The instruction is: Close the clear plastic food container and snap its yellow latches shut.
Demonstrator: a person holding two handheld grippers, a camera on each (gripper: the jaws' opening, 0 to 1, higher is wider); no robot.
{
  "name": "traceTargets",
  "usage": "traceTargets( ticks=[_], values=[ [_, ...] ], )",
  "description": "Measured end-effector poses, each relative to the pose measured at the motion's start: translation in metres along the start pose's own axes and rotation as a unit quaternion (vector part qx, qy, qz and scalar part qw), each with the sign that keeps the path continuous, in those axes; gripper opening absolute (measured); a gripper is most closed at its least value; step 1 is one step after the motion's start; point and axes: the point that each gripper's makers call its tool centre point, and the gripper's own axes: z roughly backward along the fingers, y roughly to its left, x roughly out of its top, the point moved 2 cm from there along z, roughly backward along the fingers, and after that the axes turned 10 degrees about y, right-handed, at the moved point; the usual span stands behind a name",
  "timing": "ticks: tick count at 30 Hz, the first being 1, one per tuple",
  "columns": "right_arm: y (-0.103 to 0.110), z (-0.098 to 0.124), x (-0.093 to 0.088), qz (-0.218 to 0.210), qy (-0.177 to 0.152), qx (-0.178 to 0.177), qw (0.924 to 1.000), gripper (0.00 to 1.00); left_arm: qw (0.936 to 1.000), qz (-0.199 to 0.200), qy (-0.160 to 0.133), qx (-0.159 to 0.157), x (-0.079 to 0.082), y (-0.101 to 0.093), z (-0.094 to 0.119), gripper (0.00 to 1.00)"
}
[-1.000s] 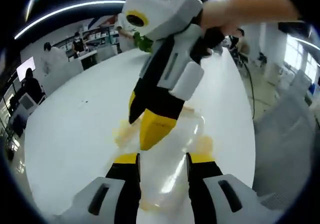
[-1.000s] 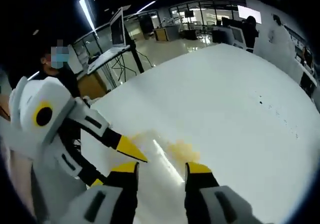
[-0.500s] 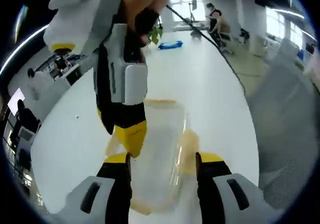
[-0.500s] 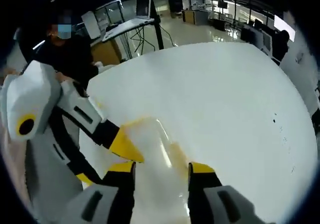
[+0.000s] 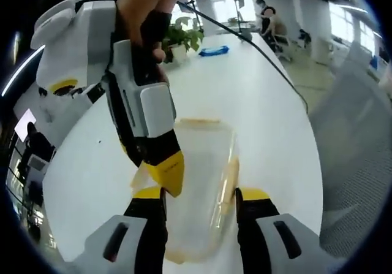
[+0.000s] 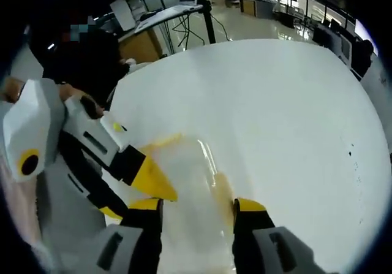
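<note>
Since a second ago, the right gripper [image 5: 166,179] has swung from upright over the clear plastic food container [image 5: 196,182] to its near-left corner, yellow tips low beside the left gripper's jaws. In the left gripper view, the left gripper [image 5: 199,201] sits with jaws apart, straddling the container's near end, which lies lengthwise on the white table [image 5: 257,96]. A yellow latch [image 5: 231,176] runs along the container's right edge, blurred, so whether it is snapped cannot be told. In the right gripper view, its own jaws are spread around the container [image 6: 190,176]; the left gripper [image 6: 153,185] points in from the left. Beyond the container, a potted plant [image 5: 184,36] stands far off.
</note>
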Motion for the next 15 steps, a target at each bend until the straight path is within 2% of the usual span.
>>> traceTargets(
  ticks=[7,12,15],
  values=[
    [-0.0010,-0.0015,0.0003,0.011,0.033,0.011,0.9993,0.43,0.9998,0.013,0.016,-0.005,0.0010,0.0004,-0.0009,0.41],
    [-0.0026,-0.0023,0.0005,0.014,0.044,0.022,0.9987,0.43,0.9998,0.018,0.003,-0.007,-0.0005,0.0008,-0.0004,0.41],
    [-0.0015,-0.0024,0.0000,0.016,0.047,0.029,0.9984,0.43,0.9997,0.015,0.018,-0.007,0.0011,0.0007,-0.0006,0.41]
  ],
)
